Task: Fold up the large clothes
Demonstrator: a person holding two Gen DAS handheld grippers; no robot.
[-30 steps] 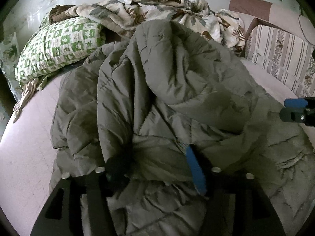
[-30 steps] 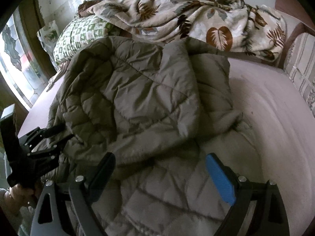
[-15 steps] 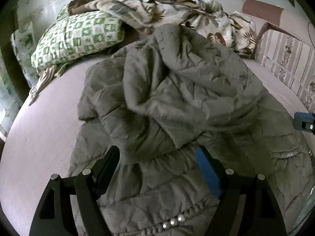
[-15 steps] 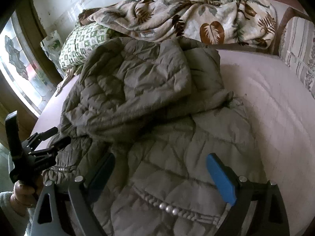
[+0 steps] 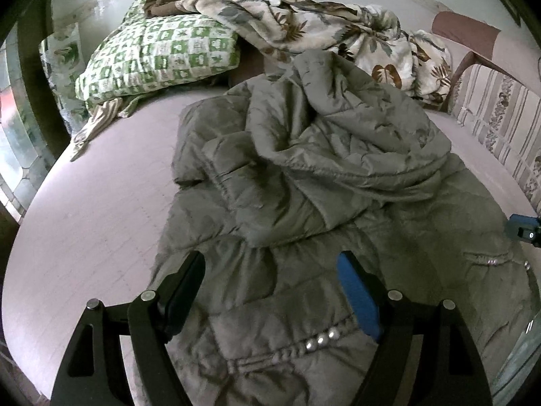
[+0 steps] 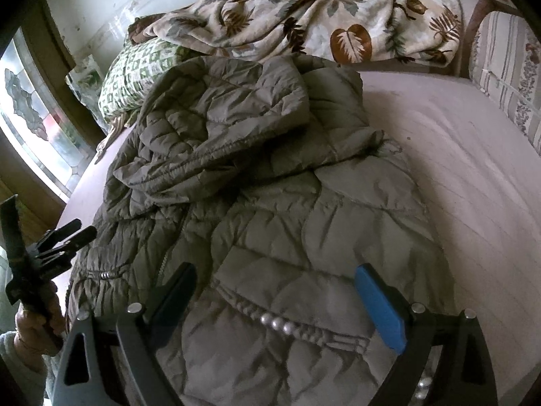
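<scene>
Olive-grey quilted puffer coat (image 5: 304,182) lies spread over the pale pink mattress sheet (image 5: 94,223), upper part and hood already flopped down over the body, hem with a studded pocket trim (image 6: 280,324) nearest both cameras. Judged: light for its bulk, soft, springy padding that will puff back up after a fold; shell looks slick nylon, so thin pinches may slip. Better to grab thick stitched edges, hem corners or the side seam, one per gripper, and drag flat rather than lift high. Left gripper (image 5: 270,291) jaws apart, have just been opening, nothing clamped, coat only lies below them. Right gripper (image 6: 277,297) jaws wide apart too, hovering over the hem, not gripping. Sheet looks smooth, slightly wrinkled, soft underneath, so little resistance when pressing creases. Beyond the coat: green-and-white checked pillow (image 5: 155,57), cream leaf-print blanket (image 6: 338,27) bunched against the wall. Right of coat: striped floral cushion (image 6: 507,71). Left of coat: patterned glass window (image 6: 30,128).
</scene>
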